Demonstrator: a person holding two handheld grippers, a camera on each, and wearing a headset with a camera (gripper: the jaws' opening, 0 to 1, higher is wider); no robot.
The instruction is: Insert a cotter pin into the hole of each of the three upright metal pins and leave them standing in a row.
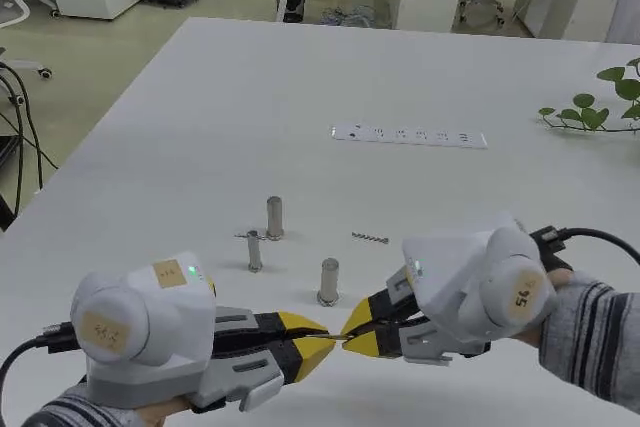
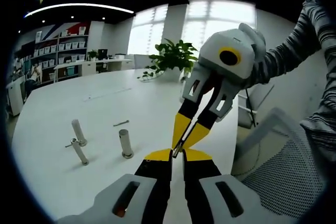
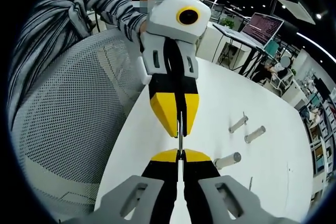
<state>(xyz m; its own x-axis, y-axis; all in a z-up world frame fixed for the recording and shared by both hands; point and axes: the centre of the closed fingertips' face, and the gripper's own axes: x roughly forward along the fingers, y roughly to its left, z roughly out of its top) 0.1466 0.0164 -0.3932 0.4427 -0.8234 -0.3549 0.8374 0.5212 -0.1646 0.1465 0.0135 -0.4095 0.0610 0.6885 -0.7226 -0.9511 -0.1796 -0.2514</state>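
Tips of the left gripper (image 1: 326,340) and the right gripper (image 1: 349,337) are meeting point to point over the near edge of the white table (image 1: 300,97). Each pair of jaws is pressing together on one end of the held cotter pin (image 1: 338,338), which is bridging the two.

The right gripper view is showing this most plainly. The held cotter pin (image 3: 180,141) is running as a thin straight line from the left gripper (image 3: 181,131) above down into the right gripper (image 3: 179,156). This view is also taking in a mesh chair back (image 3: 63,129), a striped sleeve (image 3: 79,3) and an open laptop (image 3: 261,27) on a far desk.

The head view is laying out the work from above.
- The far metal pin (image 1: 274,218), the left metal pin (image 1: 254,250) and the near metal pin (image 1: 328,281) are all standing upright, just beyond the grippers.
- The left metal pin is carrying the inserted cotter pin (image 1: 243,236) crosswise through its hole.
- The loose cotter pin (image 1: 370,238) is lying flat to the right of the group, apart from it.
- A power strip (image 1: 410,135) and a potted plant (image 1: 600,107) are lying farther back.

The left gripper view is showing the right gripper (image 2: 180,144) coming down from the upper right onto the left gripper (image 2: 177,155). Off to the left are the three metal pins, and the inserted cotter pin (image 2: 70,143) is sticking out sideways.
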